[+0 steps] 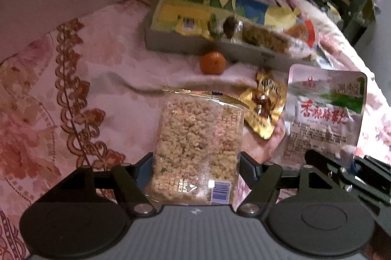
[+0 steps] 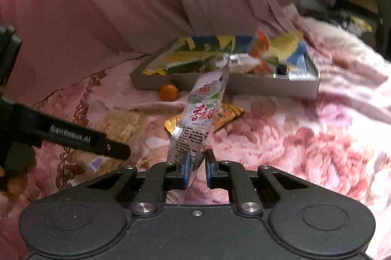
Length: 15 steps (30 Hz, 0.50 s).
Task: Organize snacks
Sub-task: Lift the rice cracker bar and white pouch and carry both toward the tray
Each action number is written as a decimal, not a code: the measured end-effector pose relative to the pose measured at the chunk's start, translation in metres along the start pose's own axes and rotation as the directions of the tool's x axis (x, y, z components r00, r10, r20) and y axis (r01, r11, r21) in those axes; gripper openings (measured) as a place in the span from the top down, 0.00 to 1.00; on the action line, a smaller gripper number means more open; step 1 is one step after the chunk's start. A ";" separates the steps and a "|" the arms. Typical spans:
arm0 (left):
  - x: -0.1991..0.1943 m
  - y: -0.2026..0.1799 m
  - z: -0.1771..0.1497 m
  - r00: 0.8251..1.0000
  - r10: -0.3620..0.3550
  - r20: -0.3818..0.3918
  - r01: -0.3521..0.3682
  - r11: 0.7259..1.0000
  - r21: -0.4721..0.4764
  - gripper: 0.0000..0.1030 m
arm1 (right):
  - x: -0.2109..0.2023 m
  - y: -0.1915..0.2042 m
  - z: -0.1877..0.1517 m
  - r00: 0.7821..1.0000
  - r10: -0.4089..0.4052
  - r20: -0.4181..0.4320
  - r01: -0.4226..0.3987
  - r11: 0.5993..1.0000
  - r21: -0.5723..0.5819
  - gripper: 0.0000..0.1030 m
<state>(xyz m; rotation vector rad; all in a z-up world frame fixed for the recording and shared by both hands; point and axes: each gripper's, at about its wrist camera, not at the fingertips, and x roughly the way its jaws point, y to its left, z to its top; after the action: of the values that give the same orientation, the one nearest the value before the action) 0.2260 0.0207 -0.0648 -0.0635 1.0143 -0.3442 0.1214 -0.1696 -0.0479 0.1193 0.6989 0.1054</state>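
the left gripper (image 1: pixel 196 168) held a clear pack of puffed-grain bars (image 1: pixel 198 145), its fingers spread wide and pressing the pack's two long sides; the pack's far end pointed toward the tray. the right gripper (image 2: pixel 195 168) pinched the lower edge of a white-and-silver pouch with red lettering (image 2: pixel 202 110), its fingers brought close together on the thin foil, so that the pouch stood lifted and tilted above the bedspread. in the left wrist view the same pouch (image 1: pixel 325 110) appeared just right of the grain pack, with part of the right gripper at its lower corner. a crumpled gold wrapper (image 1: pixel 265 106) lay on the pink floral bedspread (image 1: pixel 73 93) between the two packs. a small orange fruit (image 1: pixel 213 62) rested on the bedspread just in front of the grey tray (image 1: pixel 171 44), touching or nearly touching its near wall. the tray held several colourful snack packets and sat against pink drapery (image 2: pixel 110 3).
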 end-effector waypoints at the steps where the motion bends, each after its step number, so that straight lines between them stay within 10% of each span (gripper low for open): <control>1: -0.002 0.000 0.001 1.000 0.001 0.021 -0.001 1.000 -0.005 0.26 | -0.002 0.002 0.000 1.000 -0.011 0.016 0.011 1.000 -0.018 0.88; 15: -0.020 0.006 0.046 0.934 0.077 0.348 -0.048 0.995 -0.092 0.26 | -0.018 0.007 0.018 0.971 -0.060 0.233 0.081 0.993 -0.084 0.89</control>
<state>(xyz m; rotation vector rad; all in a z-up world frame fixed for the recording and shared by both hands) 0.2562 0.0276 -0.0255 -0.1611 0.6732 -0.2220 0.1184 -0.1661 -0.0218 0.0166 0.4650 0.0543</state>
